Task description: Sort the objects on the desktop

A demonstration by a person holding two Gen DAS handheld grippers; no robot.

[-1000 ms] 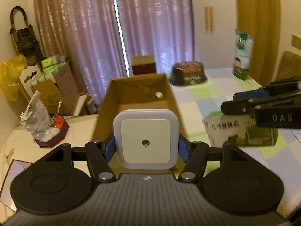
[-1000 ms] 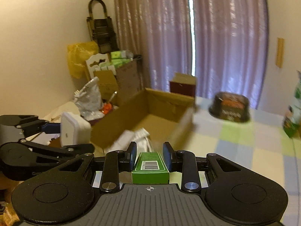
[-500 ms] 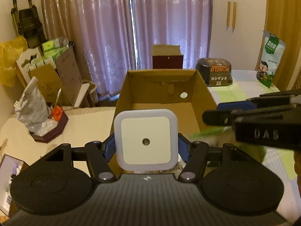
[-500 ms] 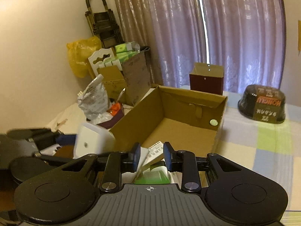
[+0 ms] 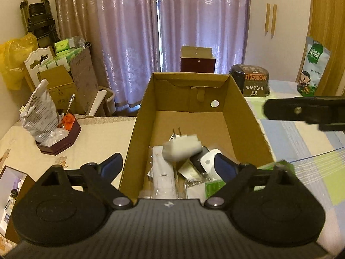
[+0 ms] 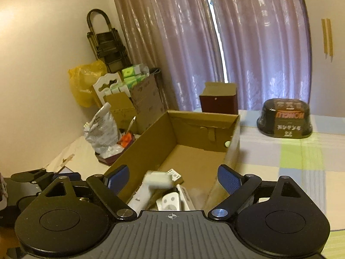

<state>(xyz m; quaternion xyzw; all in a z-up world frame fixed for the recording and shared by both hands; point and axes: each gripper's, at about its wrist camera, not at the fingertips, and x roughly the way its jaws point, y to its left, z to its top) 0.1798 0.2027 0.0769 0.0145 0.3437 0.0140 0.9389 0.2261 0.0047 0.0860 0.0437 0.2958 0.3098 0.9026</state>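
Note:
An open cardboard box point(image 5: 140, 133) stands on the table ahead of both grippers. My left gripper point(image 5: 168, 163) is open over its near end. A white square night light point(image 5: 183, 149), blurred, is dropping onto a pile of white items inside; it also appears in the right wrist view point(image 6: 157, 180). A green carton point(image 5: 212, 188) lies in the box's near right corner. My right gripper point(image 6: 173, 176) is open and holds nothing, above the same near end of the box point(image 6: 151, 142). Its black finger point(image 5: 301, 112) reaches in from the right in the left wrist view.
A black noodle bowl point(image 5: 251, 83), a green snack bag point(image 5: 312, 64) and a dark red box point(image 5: 197, 62) stand behind the cardboard box. A dark tray with a silver bag point(image 5: 43, 116) sits to the left. The checked cloth point(image 6: 301, 172) lies bare on the right.
Both grippers have gone from shut to open. The night light has left the left gripper and the green carton the right one; both have dropped into the box.

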